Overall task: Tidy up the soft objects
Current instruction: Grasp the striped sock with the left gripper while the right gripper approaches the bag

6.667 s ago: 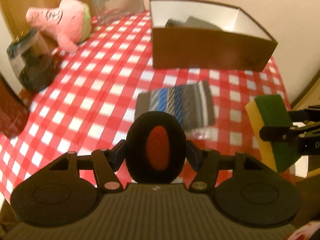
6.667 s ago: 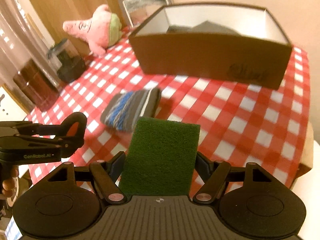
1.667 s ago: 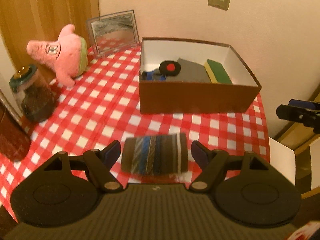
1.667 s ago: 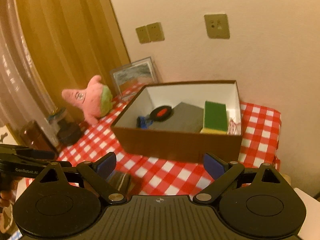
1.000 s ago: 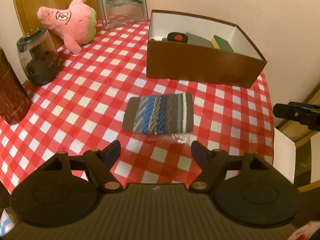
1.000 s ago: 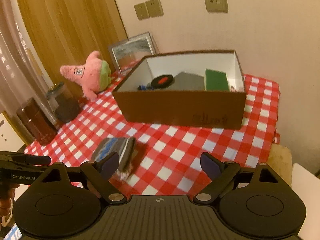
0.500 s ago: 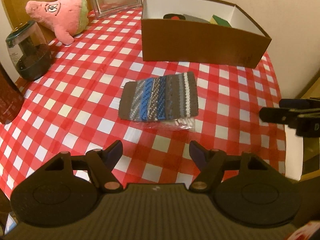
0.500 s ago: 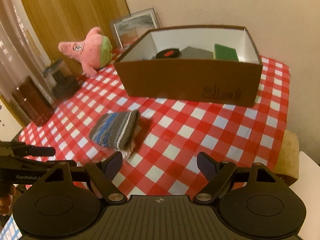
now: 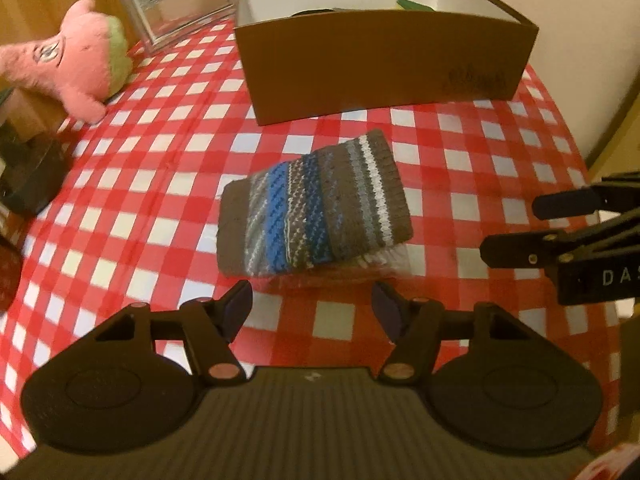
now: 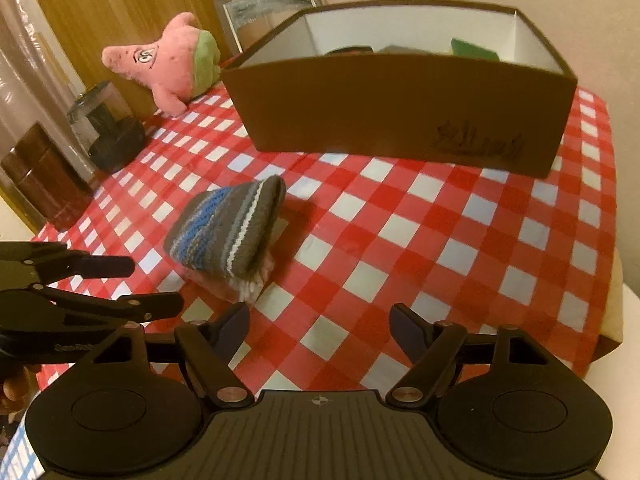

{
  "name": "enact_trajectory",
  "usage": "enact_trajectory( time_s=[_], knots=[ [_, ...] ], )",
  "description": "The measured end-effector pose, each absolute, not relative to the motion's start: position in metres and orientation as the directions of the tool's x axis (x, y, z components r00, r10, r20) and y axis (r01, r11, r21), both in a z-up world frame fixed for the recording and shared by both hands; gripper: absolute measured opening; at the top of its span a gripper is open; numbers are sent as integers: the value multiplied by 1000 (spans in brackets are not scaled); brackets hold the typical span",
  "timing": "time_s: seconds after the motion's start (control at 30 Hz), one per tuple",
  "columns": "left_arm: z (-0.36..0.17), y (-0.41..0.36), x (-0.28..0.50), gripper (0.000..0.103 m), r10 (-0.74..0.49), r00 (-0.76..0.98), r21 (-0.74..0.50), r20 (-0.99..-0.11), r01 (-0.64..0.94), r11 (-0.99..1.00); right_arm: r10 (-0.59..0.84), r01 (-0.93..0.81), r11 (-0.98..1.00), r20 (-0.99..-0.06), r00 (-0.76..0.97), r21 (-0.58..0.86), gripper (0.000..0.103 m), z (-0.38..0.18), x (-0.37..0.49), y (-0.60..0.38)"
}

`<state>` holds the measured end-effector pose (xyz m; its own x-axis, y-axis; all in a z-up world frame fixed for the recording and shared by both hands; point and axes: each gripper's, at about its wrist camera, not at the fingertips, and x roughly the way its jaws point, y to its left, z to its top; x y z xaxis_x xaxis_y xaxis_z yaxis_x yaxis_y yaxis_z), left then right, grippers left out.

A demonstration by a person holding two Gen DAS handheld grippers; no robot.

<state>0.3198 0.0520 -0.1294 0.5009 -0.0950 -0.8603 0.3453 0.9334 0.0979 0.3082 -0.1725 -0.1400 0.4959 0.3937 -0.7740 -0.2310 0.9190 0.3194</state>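
A folded striped knit piece (image 9: 312, 208), brown with blue and white bands, lies on the red checked tablecloth (image 9: 168, 148); it also shows as the knit piece (image 10: 228, 232) in the right wrist view. My left gripper (image 9: 312, 308) hovers just short of its near edge, its jaws closing with nothing between them. My right gripper (image 10: 320, 326) hangs over bare cloth to the right of the knit piece, its jaws closing and empty too. The brown cardboard box (image 9: 384, 60) stands behind, with a green sponge (image 10: 474, 49) and dark items inside.
A pink plush star (image 9: 68, 64) lies at the back left beside a picture frame (image 9: 180, 0). Dark jars (image 10: 104, 132) stand along the left edge. The table's right edge (image 10: 612, 240) drops off close to the box. The other gripper (image 9: 580, 232) reaches in at right.
Both grippers have sunk toward the table and come closer to the knit piece, which now looks larger. Their jaws have narrowed. Sponge and round pad held earlier now lie in the box.
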Motion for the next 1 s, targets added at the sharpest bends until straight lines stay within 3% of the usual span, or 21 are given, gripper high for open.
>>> enact_trajectory(
  time_s=[0.53,0.57,0.63,0.7,0.73,0.8,1.0],
  knots=[
    [-153,43,345,62,-95,528,197,-844,470,860,388,-185,922,-799,459,341,77,-162,328,-169],
    [-154,44,348,58,-104,518,183,-849,474,861,388,-181,922,-799,459,343,77,-162,329,-169],
    [-155,48,351,38,-139,493,134,-859,480,867,391,-176,920,-797,460,350,77,-163,331,-170],
    [-153,55,354,11,-183,473,72,-862,471,879,399,-176,917,-792,461,359,77,-162,332,-170],
    [-153,58,355,6,-196,464,49,-864,464,885,404,-178,914,-790,462,363,77,-162,332,-169],
    [-150,66,357,0,-221,459,3,-861,439,899,412,-185,911,-785,463,369,77,-162,332,-168],
    [-137,78,358,0,-248,478,-32,-842,415,909,438,-218,899,-774,457,380,77,-163,335,-156]
  ],
)
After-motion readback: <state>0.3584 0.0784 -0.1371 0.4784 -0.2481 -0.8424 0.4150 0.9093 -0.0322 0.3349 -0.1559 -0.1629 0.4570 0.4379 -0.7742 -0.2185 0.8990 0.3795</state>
